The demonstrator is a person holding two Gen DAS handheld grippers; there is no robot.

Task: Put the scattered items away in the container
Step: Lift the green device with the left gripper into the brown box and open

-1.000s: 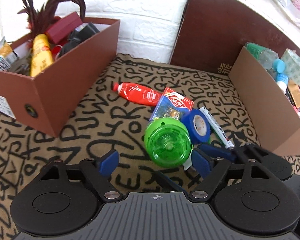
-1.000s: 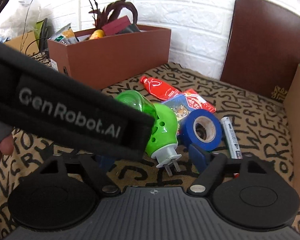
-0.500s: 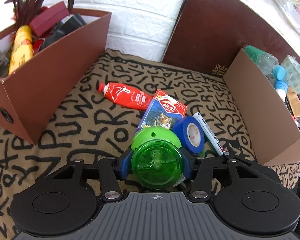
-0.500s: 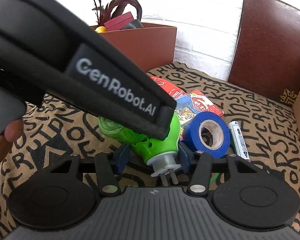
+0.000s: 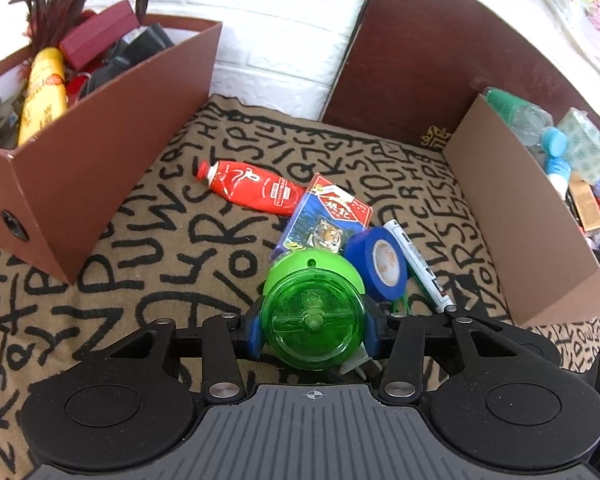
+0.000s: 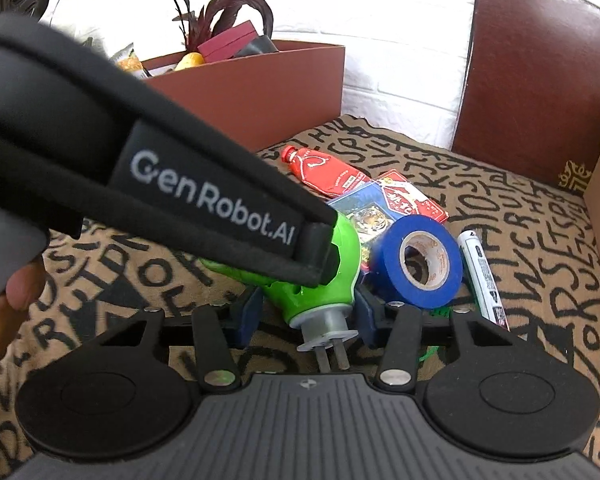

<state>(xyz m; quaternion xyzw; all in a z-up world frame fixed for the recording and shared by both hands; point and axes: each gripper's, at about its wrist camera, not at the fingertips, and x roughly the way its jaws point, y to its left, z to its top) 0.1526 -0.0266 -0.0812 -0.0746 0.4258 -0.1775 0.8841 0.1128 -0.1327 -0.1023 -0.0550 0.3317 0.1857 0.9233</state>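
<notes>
Over the cloth, both claws (image 5: 312, 326) (image 6: 306, 310) close on the green plug-in (image 5: 312, 312).

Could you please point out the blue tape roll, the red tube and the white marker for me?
blue tape roll (image 6: 418, 262), right wrist view, front rim.
red tube (image 5: 252, 188), left wrist view, middle of body.
white marker (image 6: 485, 278), right wrist view, labelled barrel.

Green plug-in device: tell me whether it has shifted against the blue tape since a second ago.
Cannot tell. In both views the device lies beside the tape as before; only the cameras closed in, and both grippers' jaws are closing on it.
</notes>
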